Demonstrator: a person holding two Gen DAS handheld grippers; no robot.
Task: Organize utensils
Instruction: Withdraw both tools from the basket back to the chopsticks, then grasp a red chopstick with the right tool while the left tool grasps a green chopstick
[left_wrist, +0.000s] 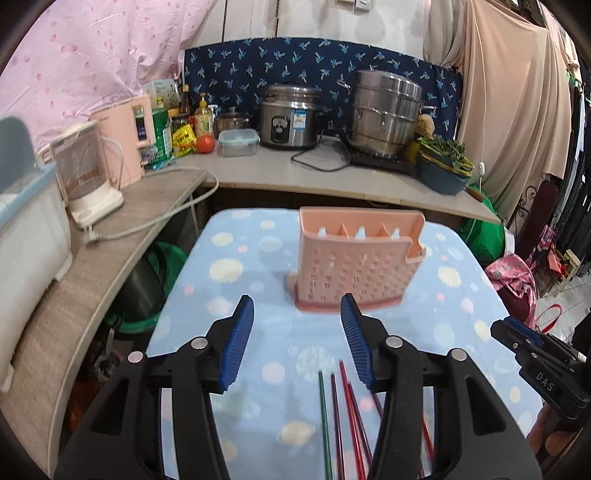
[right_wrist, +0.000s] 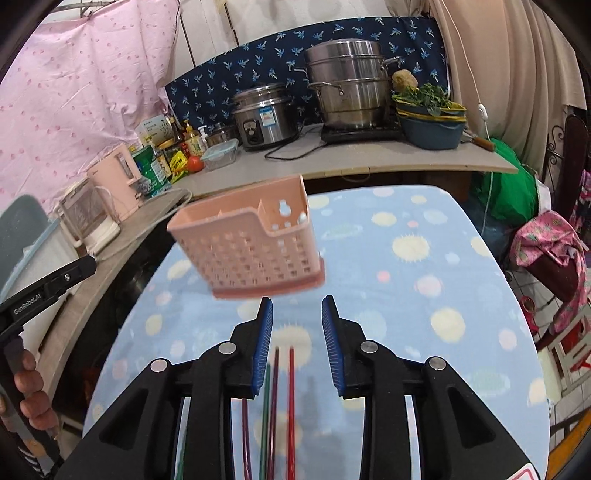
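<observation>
A pink perforated utensil holder (left_wrist: 354, 262) stands upright on the blue spotted cloth of the table (left_wrist: 236, 273), with no utensils showing in its compartments. My left gripper (left_wrist: 297, 321) is open just short of the holder, nothing between its blue pads. Several red, maroon and green chopsticks (left_wrist: 341, 417) lie on the cloth beneath and behind its fingers. In the right wrist view the holder (right_wrist: 247, 251) sits ahead and to the left of my right gripper (right_wrist: 297, 317), which is open and empty. The chopsticks (right_wrist: 275, 398) lie under the right gripper's fingers.
A counter (left_wrist: 280, 173) behind the table holds a rice cooker (left_wrist: 290, 118), a steel steamer pot (left_wrist: 386, 114), a bowl of greens (left_wrist: 443, 162), bottles and a tomato. A side shelf at left carries a kettle (left_wrist: 86, 173) and a pink appliance. Bags lie at right.
</observation>
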